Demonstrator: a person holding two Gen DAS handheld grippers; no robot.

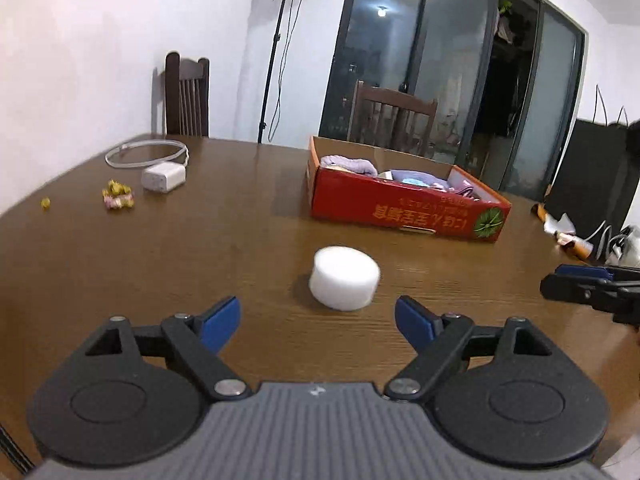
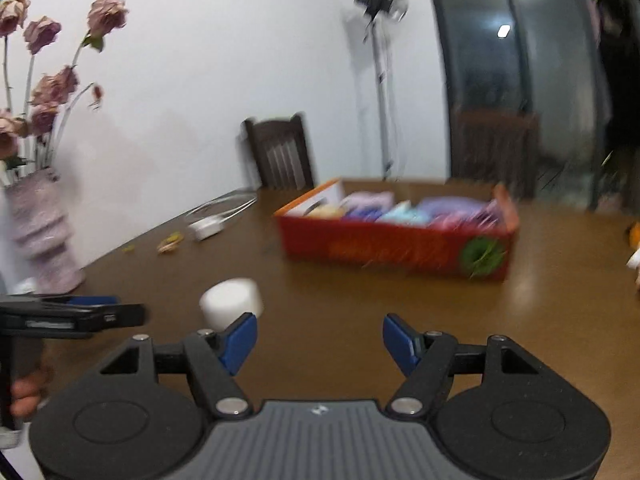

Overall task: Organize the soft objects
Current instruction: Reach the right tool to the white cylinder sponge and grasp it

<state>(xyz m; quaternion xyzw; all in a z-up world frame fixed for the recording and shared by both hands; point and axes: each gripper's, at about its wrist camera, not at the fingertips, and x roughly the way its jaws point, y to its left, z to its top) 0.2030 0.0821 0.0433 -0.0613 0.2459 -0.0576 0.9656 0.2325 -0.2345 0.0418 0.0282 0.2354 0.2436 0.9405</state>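
On the desk (image 1: 160, 264) sits 1 white sponge (image 1: 344, 278) before the wide-open, empty left hand-held gripper (image 1: 318, 322) (right hand-held gripper (image 2: 320, 340) too); squeezing hard could pop it away.

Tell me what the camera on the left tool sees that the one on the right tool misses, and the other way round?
Only the left wrist view shows the orange packets at the table's right edge and the right tool from the side. Only the right wrist view shows the vase of dried roses and the left tool from the side. Both show the white foam cylinder, the red box of soft cloths, the white charger and the wooden table.
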